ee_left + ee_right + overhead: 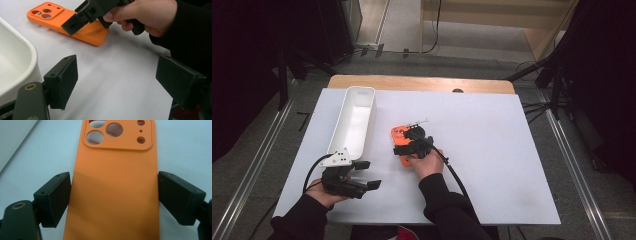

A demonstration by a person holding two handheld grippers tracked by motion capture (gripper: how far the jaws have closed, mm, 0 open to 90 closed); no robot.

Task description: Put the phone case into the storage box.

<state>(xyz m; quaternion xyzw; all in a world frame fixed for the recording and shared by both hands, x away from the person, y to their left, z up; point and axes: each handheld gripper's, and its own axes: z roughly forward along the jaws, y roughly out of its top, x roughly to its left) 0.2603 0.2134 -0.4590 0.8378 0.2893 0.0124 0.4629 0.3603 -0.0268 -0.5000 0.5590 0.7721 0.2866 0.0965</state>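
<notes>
An orange phone case (pixel 399 132) (pixel 50 15) (pixel 112 170) lies flat, camera cut-outs facing away from me, on the white sheet near the table's middle. My right gripper (pixel 408 140) (pixel 113 197) straddles its lower half, and in the right gripper view the two black pads lie against its long edges. The left gripper view shows that gripper (pixel 75 23) tilted down over the case, held by a hand. My left gripper (pixel 368 174) (pixel 116 82) hovers at the front left, jaws wide apart with nothing between them, pointing towards the case.
A long white tray (pixel 360 88) (pixel 15 62) stands left of the case, with nothing visible inside, its near end beside my left gripper. A small thin metal piece (pixel 418 122) lies just beyond the case. The white sheet (pixel 492 150) stretches bare to the right.
</notes>
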